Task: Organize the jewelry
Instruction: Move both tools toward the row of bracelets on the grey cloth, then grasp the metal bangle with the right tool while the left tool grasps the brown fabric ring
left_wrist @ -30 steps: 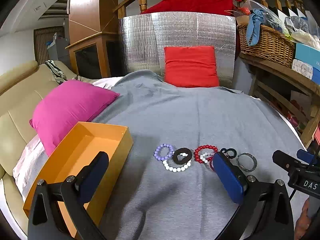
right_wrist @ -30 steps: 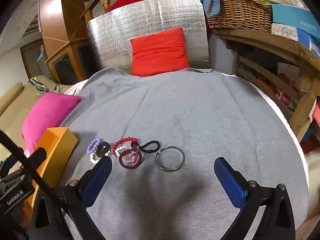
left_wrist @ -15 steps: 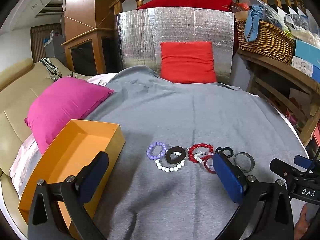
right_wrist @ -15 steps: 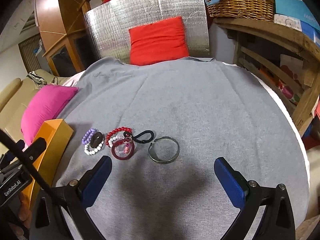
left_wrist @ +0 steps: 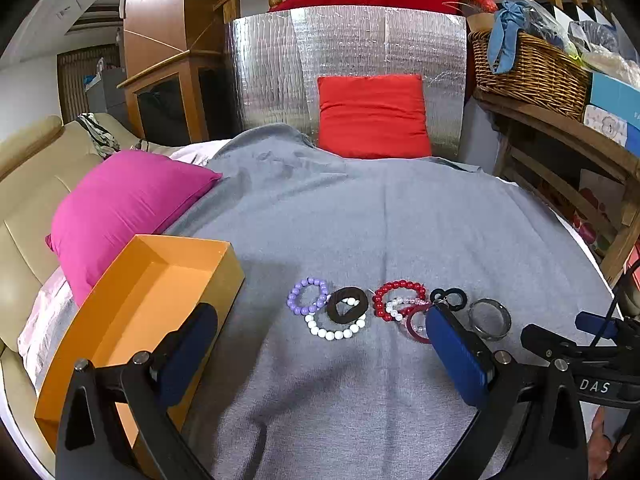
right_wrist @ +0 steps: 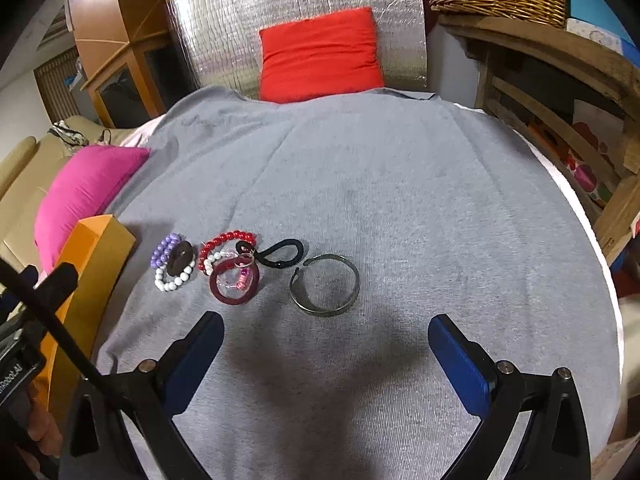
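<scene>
Left wrist view: we hold the left gripper (left_wrist: 320, 354) over a grey cloth (left_wrist: 360, 220), fingers spread wide and empty. An orange box (left_wrist: 132, 312) sits at nine o'clock. Beyond the fingertips at twelve lies a row of jewelry: purple beads (left_wrist: 307, 296), black ring (left_wrist: 347, 305) atop white beads (left_wrist: 335, 330), red beads (left_wrist: 396, 296). Right wrist view: our right gripper (right_wrist: 325, 354) also stands wide apart, holding nothing, with the metal bangle (right_wrist: 325, 285) at twelve and the maroon bangle (right_wrist: 234, 283) at eleven.
</scene>
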